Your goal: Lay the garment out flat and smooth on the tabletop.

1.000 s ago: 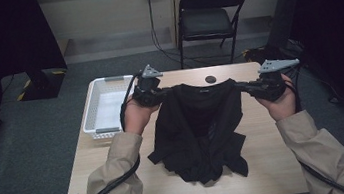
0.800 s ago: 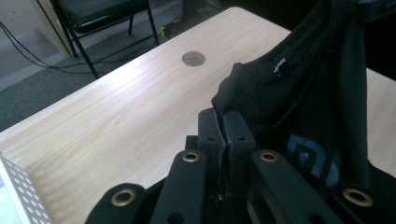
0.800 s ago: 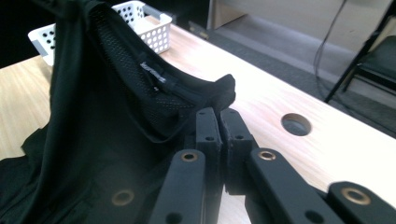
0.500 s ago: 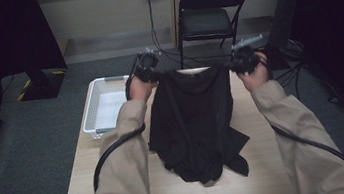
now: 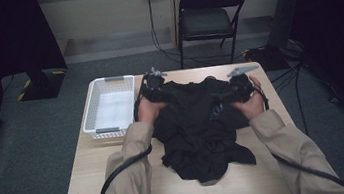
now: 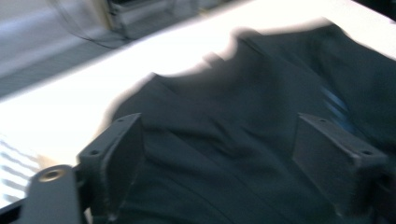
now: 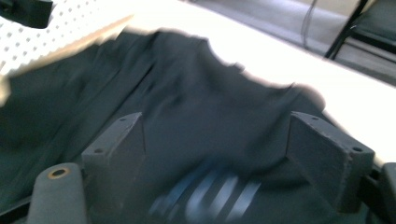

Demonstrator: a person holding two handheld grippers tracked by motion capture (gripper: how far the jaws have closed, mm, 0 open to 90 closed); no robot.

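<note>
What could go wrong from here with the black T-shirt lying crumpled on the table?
Both the left gripper and right gripper have just opened, jaws wide apart with cloth between them. The black cotton T-shirt lies bunched at its lower hem, so folding now may trap wrinkles. The jaws might also snag loose fabric when lifted. The white perforated plastic basket sits close beside the left sleeve.

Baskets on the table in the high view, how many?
1. The white basket sits at the table's left far corner, beside the black shirt. None seems hidden, though the shirt covers the table's middle.
</note>
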